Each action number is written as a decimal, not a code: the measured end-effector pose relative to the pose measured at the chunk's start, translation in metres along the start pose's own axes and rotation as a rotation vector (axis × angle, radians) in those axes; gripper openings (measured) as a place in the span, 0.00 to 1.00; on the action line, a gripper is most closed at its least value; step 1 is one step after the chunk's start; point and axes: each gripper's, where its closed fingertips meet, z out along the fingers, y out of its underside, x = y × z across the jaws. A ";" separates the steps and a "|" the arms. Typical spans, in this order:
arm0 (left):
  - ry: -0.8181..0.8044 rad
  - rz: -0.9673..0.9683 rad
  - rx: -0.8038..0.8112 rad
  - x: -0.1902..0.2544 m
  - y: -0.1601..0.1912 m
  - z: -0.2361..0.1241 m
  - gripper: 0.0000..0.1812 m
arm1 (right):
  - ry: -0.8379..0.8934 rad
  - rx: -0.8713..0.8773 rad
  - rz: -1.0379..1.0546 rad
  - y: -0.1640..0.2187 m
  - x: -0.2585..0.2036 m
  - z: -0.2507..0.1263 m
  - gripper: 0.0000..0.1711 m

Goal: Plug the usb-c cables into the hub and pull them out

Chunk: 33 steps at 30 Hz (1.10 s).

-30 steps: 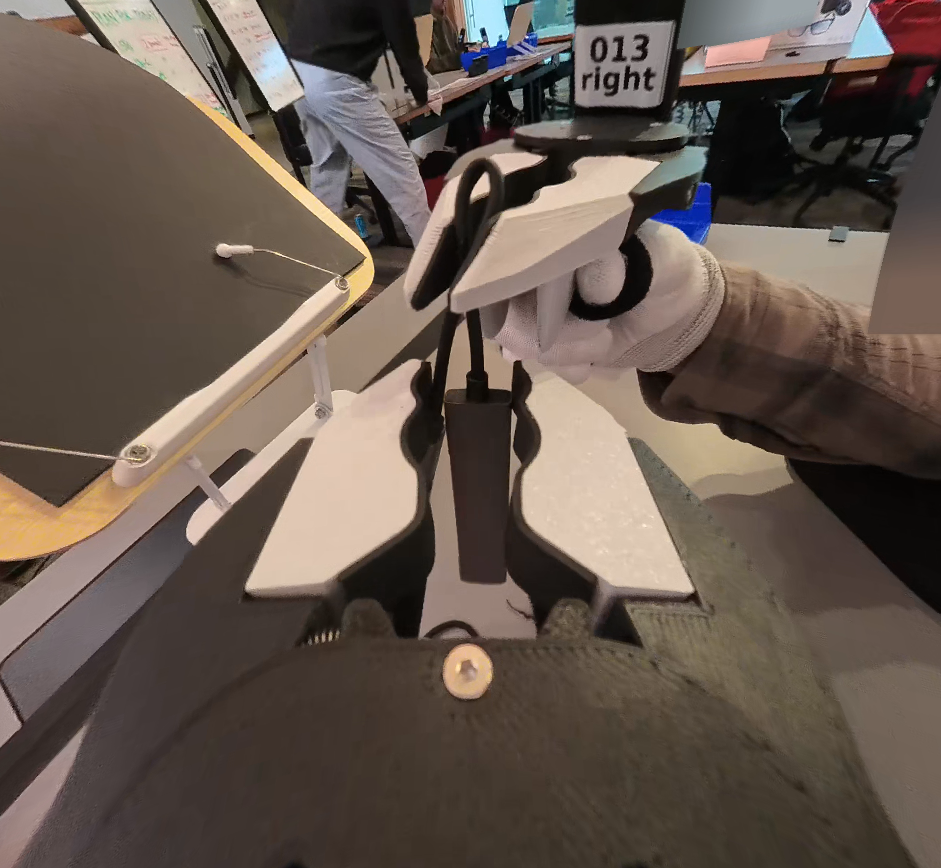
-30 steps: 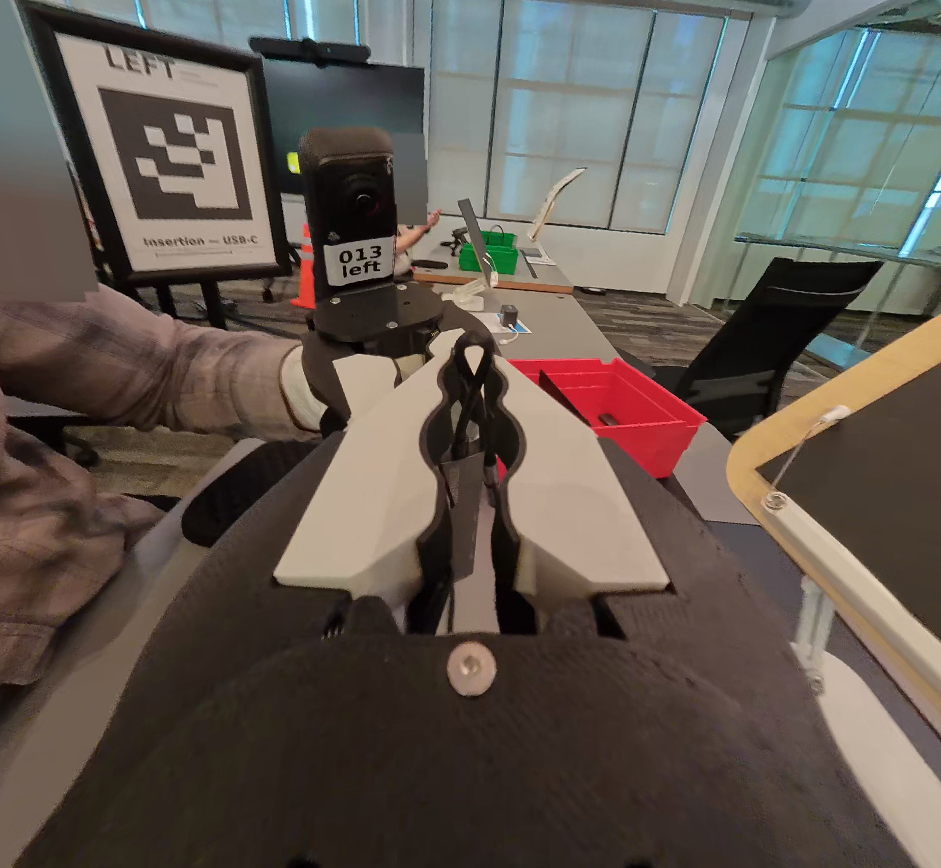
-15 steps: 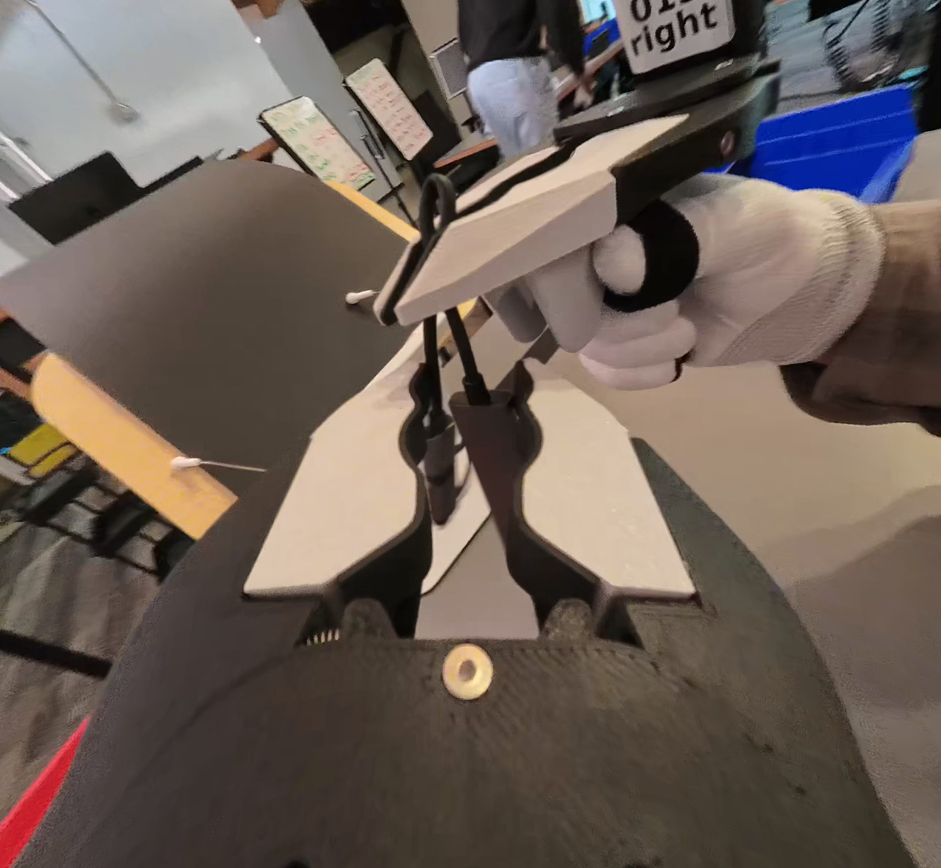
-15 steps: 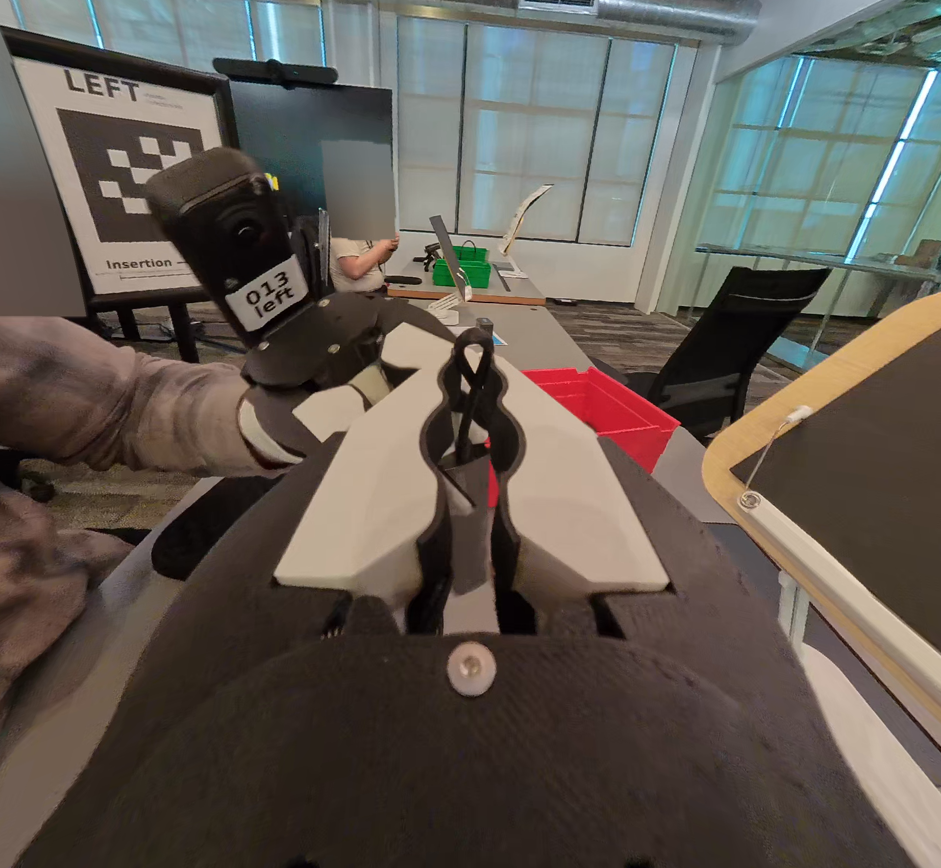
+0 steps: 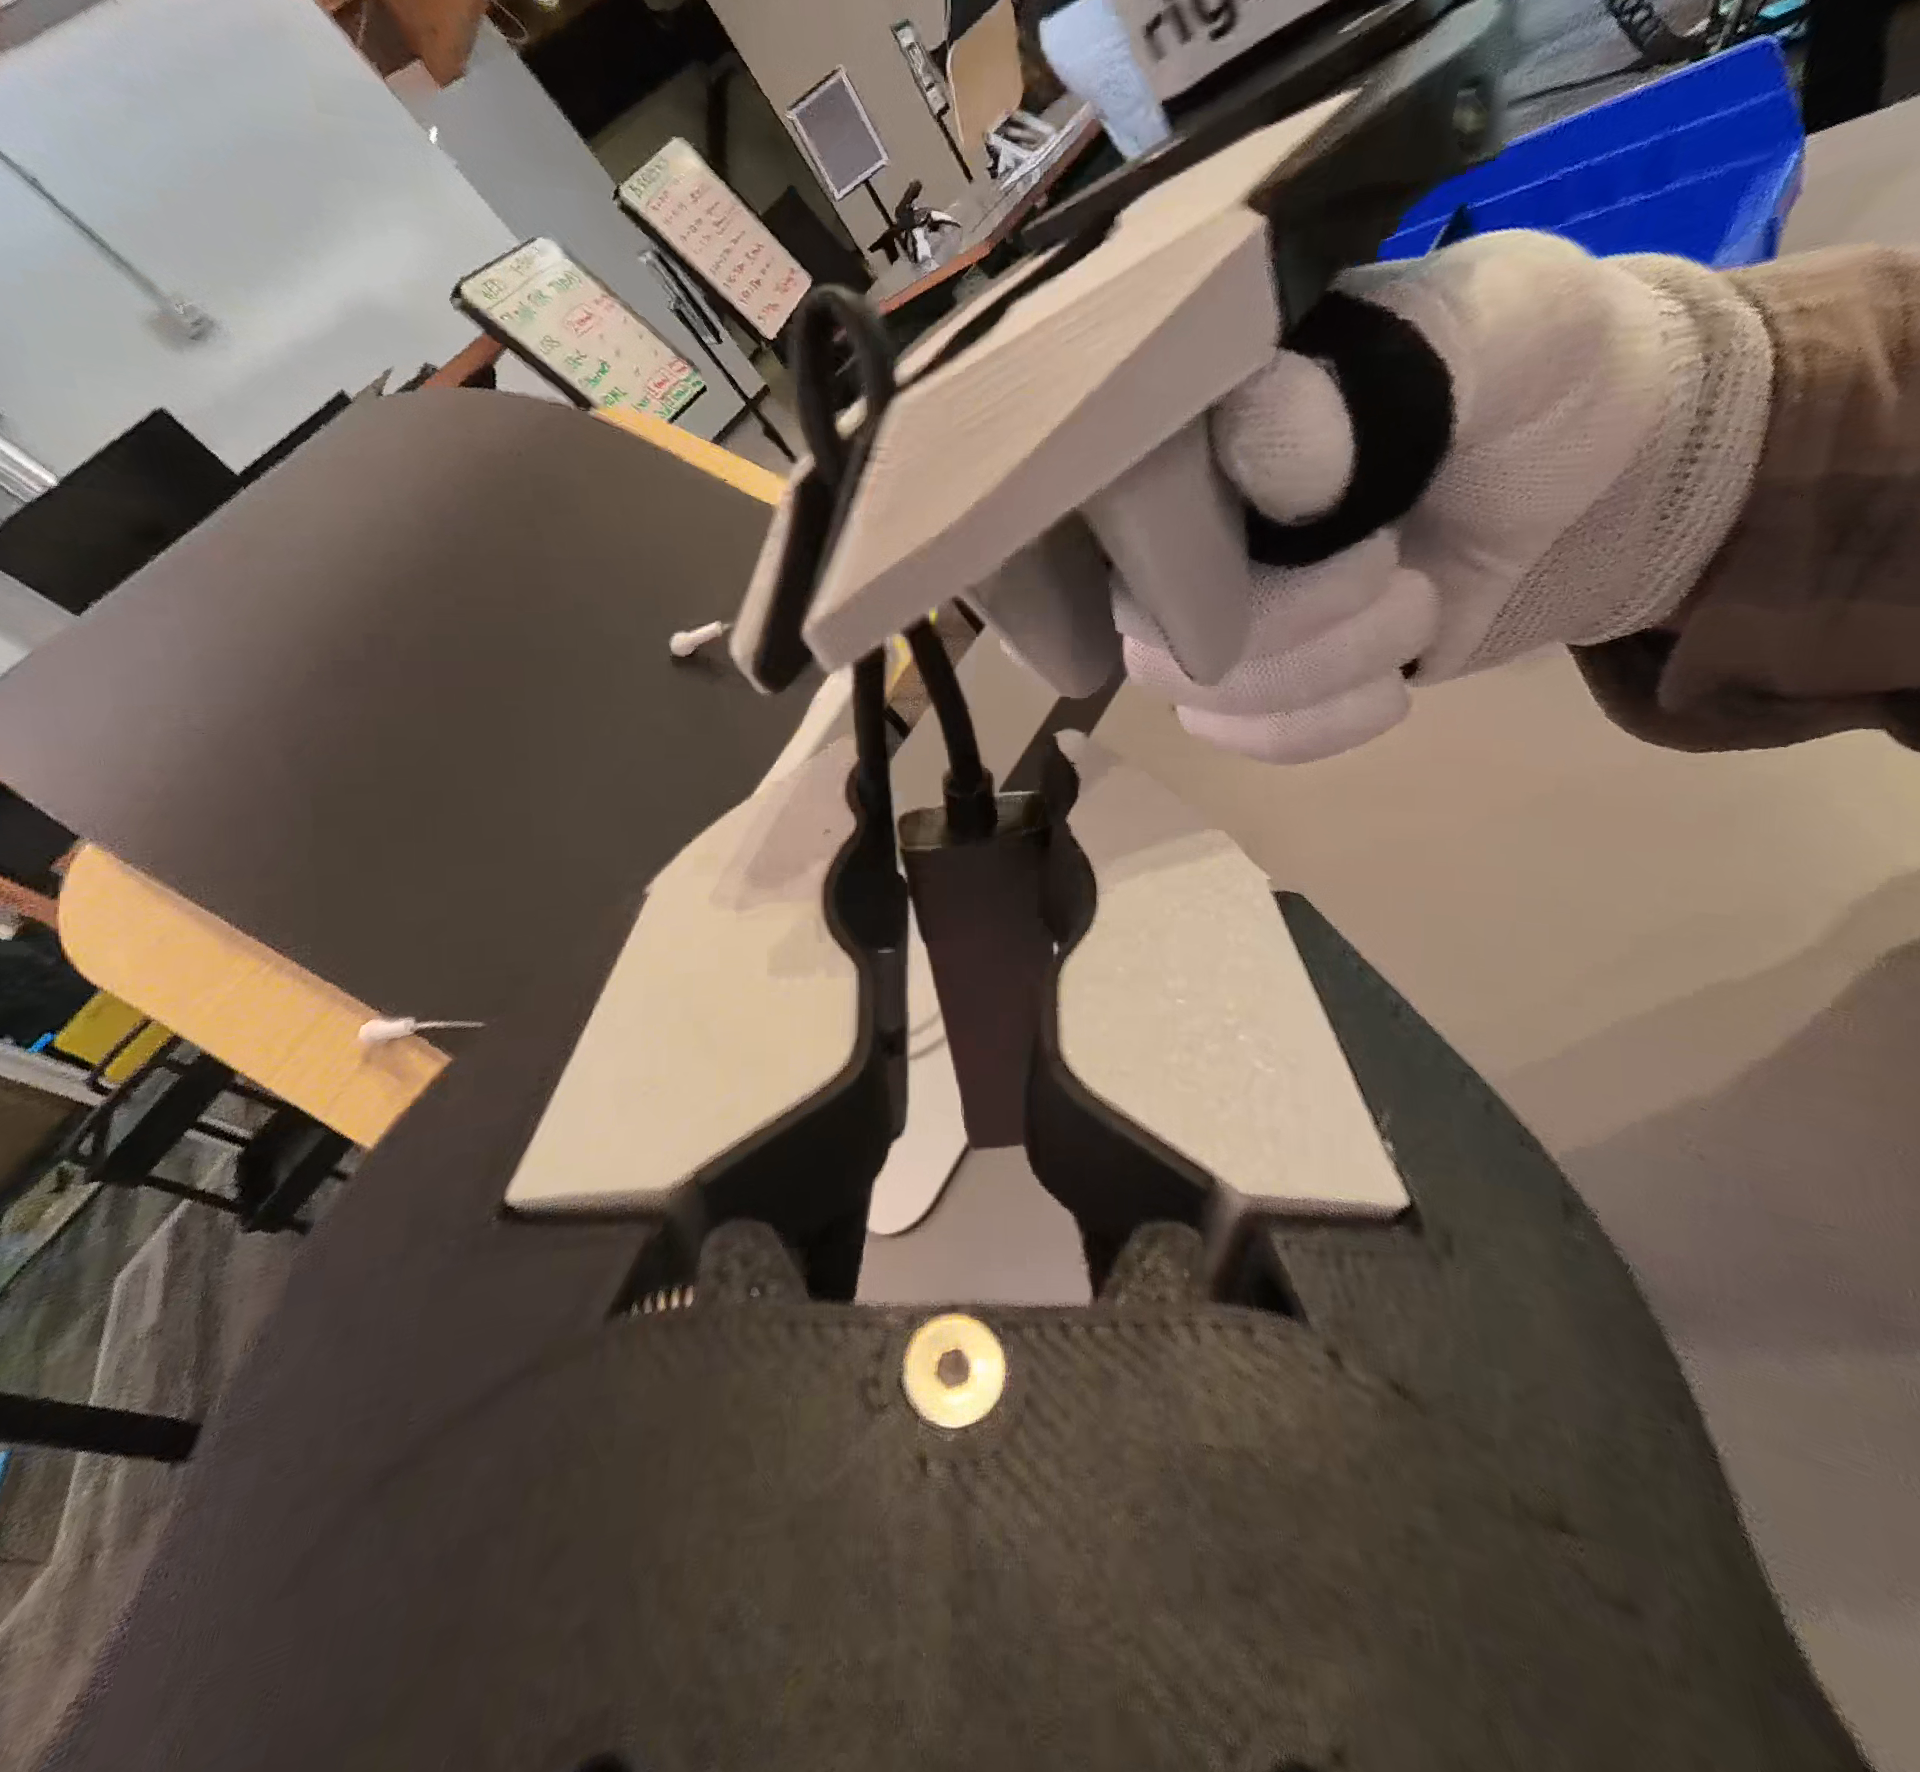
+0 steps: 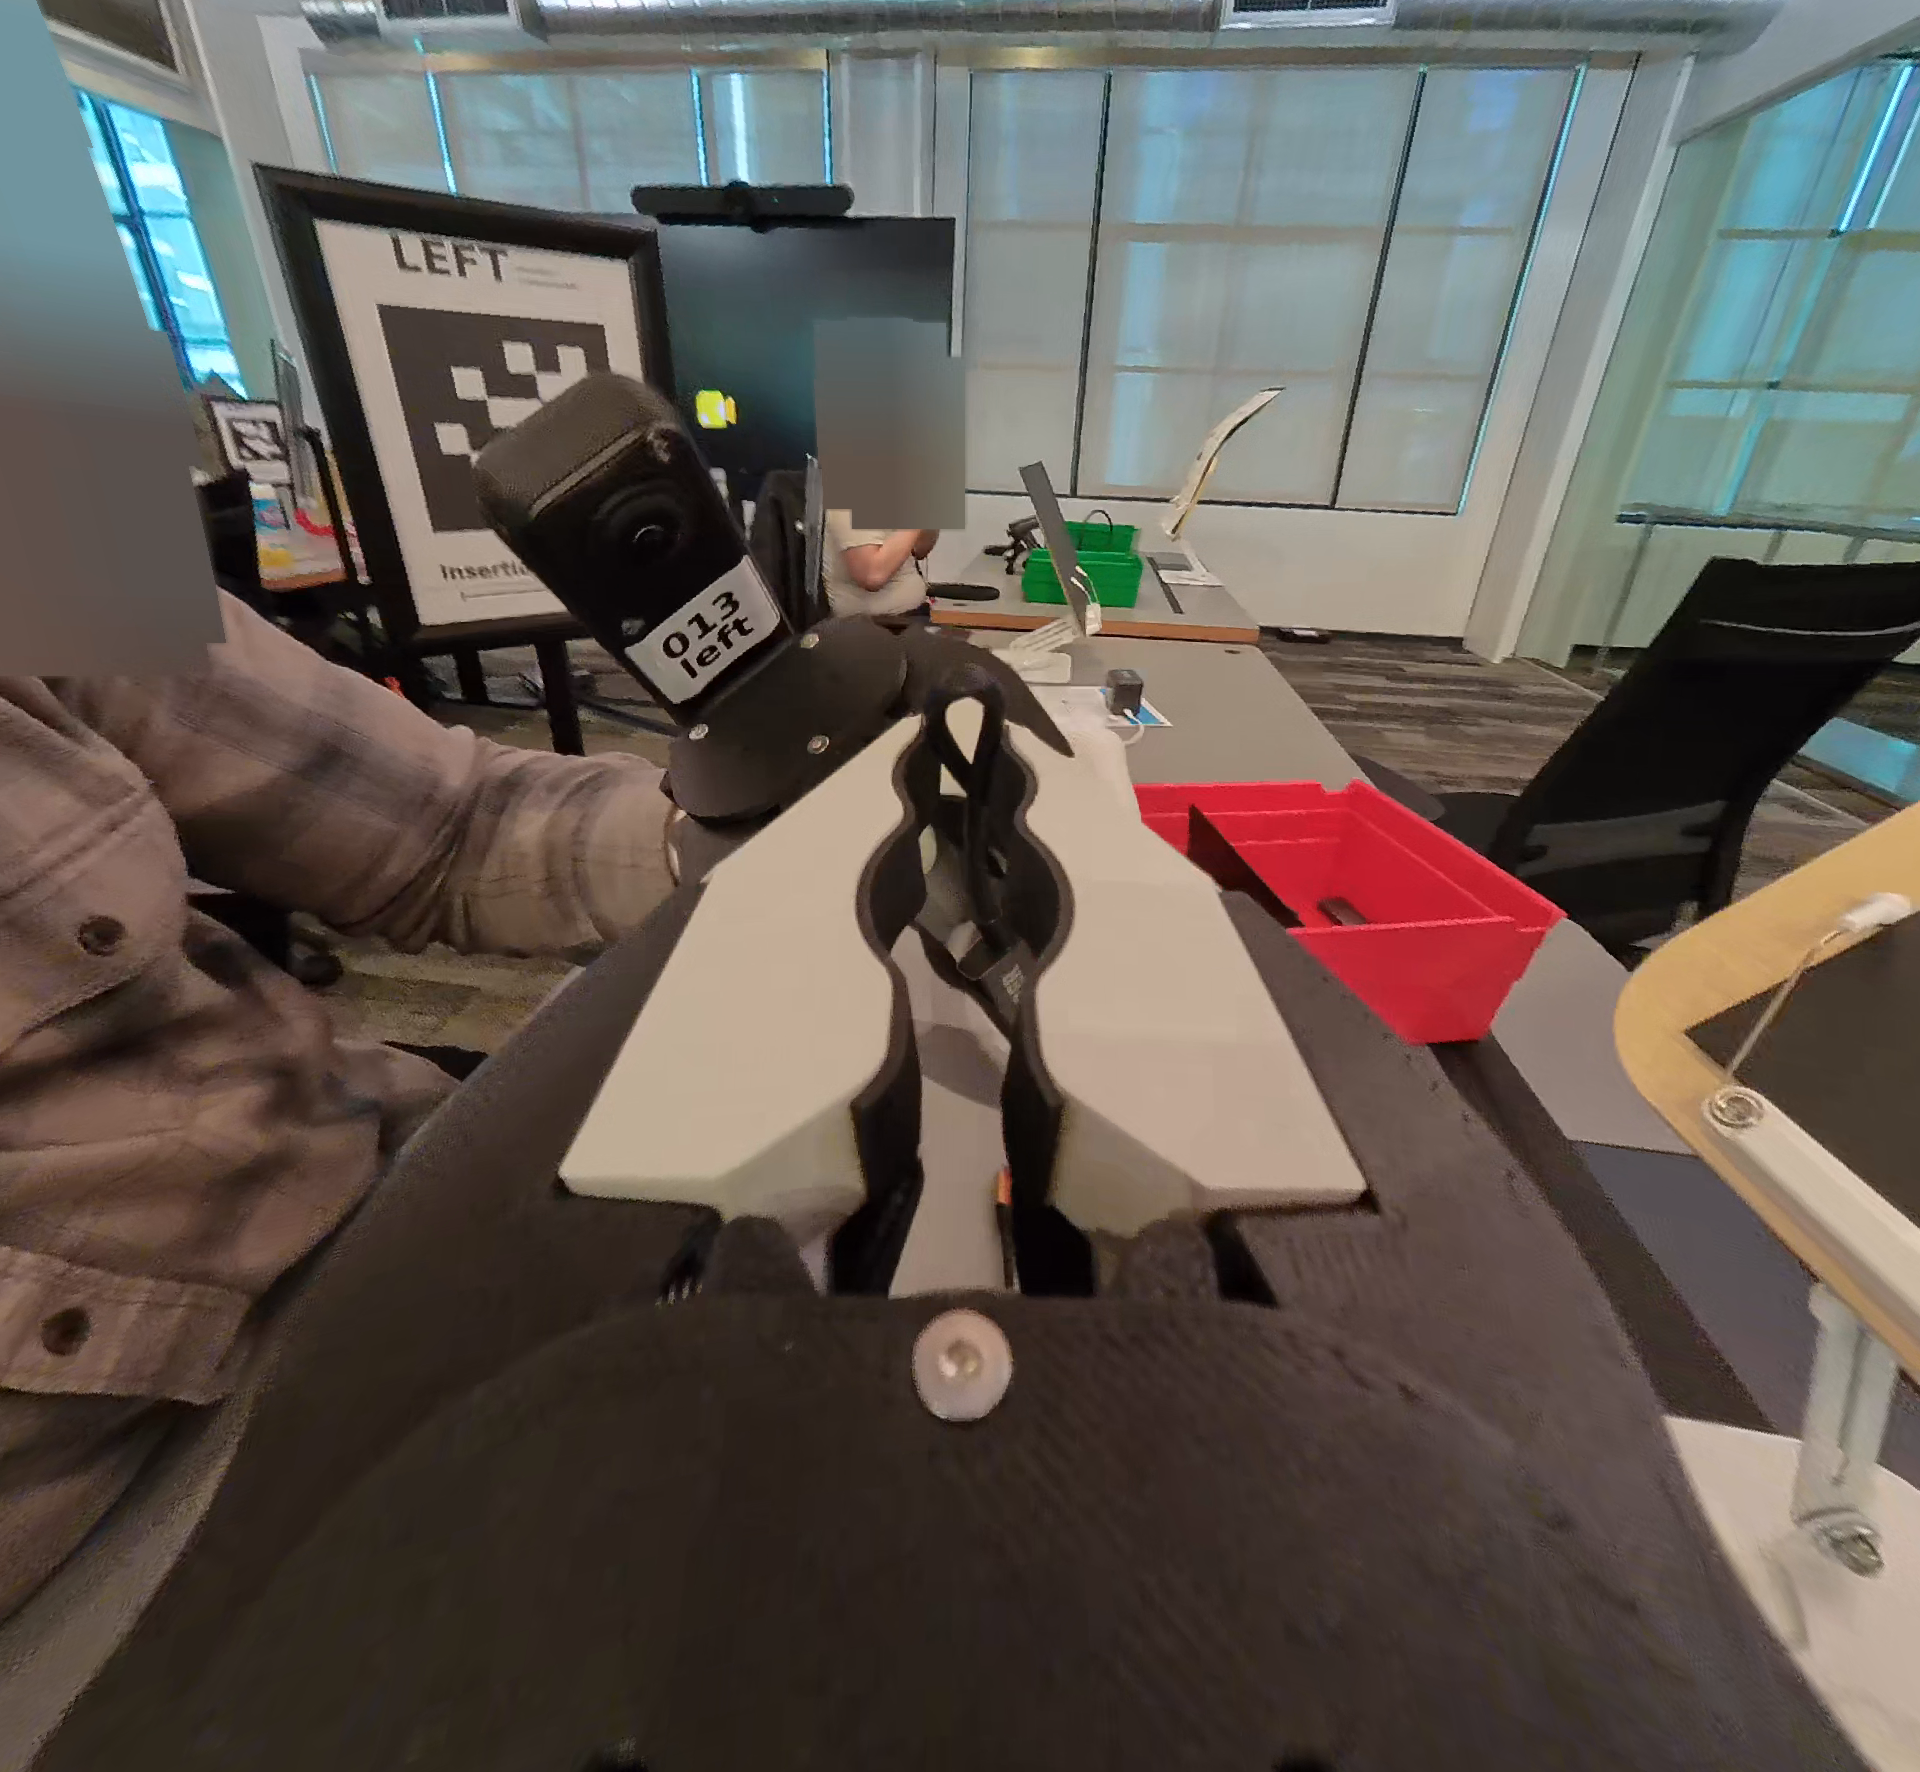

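Hub [image 5: 982, 974] clamped in left fingers [image 5: 1195, 995]; cable [image 5: 847, 351] loop pinched in right fingers [image 6: 779, 974] at 12 o'clock. Plug apparently seated; straight outward pull judged next.

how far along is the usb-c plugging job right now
Mid-job, as far as the views show. Done: the left gripper is shut on the dark hub, held off the table. In hand: the right gripper pinches the looped black cable; one end sits in the hub's top, the other hangs free beside it. Left: that free end, then pulling out.
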 end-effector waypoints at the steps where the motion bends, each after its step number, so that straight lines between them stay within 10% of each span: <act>1: -0.002 0.008 0.009 0.001 -0.001 0.000 0.15 | -0.010 0.015 0.014 -0.001 0.000 -0.002 0.04; 19: 0.084 -0.037 -0.045 0.006 0.004 0.000 0.13 | -0.021 0.033 0.024 -0.004 0.006 -0.016 0.18; 33: 0.334 -0.173 0.008 0.029 -0.006 -0.004 0.13 | -0.048 -0.123 -0.156 0.024 -0.007 -0.009 0.00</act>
